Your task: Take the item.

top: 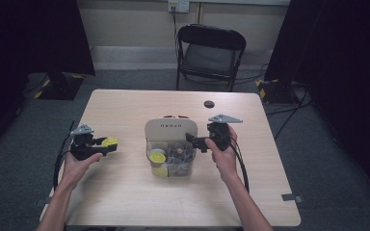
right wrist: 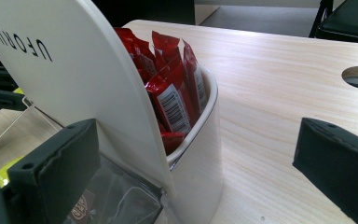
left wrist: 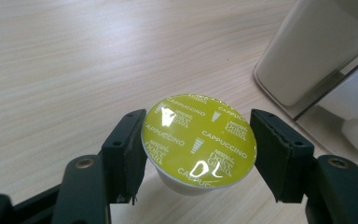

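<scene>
A yellow-green cappuccino capsule (left wrist: 200, 149) hangs foil side up just above the wooden table (left wrist: 74, 56), and my left gripper (left wrist: 200, 126) is shut on its rim from both sides. From above, the capsule (top: 110, 141) and left gripper (top: 107, 144) are left of a clear storage box (top: 187, 166) with its white lid (top: 166, 129) raised. Inside the box lie several capsules, one of them yellow (top: 157, 156). My right gripper (top: 193, 140) is at the box's right side. Its jaws stand open and wide around the white rear compartment (right wrist: 200, 154), which holds red sachets (right wrist: 172, 88).
A round cable hole (top: 209, 104) is in the table behind the box. A black folding chair (top: 211, 50) stands beyond the far edge. Bare tabletop (top: 125, 192) lies in front of the box and on both sides of it.
</scene>
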Action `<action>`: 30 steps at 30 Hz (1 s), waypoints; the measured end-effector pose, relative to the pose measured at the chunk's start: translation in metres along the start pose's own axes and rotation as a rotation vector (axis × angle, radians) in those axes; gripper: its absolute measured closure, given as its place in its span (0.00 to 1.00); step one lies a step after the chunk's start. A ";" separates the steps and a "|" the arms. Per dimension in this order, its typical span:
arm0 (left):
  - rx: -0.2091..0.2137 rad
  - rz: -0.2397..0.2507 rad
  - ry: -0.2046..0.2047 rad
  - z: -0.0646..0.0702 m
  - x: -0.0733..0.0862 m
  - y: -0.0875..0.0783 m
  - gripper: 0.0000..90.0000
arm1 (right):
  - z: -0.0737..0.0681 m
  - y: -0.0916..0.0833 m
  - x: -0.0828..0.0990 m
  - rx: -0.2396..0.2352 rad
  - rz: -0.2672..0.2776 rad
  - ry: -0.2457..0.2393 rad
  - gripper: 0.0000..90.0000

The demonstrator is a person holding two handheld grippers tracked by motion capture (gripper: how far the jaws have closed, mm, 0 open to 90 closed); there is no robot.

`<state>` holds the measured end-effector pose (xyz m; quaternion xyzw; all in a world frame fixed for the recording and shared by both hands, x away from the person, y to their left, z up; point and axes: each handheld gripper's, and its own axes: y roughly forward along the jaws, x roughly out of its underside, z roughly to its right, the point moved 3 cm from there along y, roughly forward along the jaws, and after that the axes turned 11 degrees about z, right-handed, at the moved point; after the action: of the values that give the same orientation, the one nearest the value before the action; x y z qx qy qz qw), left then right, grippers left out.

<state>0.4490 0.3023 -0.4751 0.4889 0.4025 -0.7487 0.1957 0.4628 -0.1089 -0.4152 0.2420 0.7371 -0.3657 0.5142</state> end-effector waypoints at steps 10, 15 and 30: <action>0.007 -0.047 -0.006 -0.001 0.011 0.009 0.43 | -0.001 0.000 0.000 -0.001 0.000 0.003 0.00; 0.005 -0.072 -0.006 -0.003 0.016 0.014 0.43 | -0.001 0.000 0.000 -0.002 -0.001 0.002 0.01; -0.018 -0.075 -0.034 -0.005 0.022 0.021 0.43 | -0.001 0.000 0.000 -0.003 -0.001 0.002 0.01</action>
<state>0.4564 0.2955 -0.5040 0.4590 0.4238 -0.7601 0.1788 0.4623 -0.1079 -0.4154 0.2412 0.7382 -0.3645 0.5137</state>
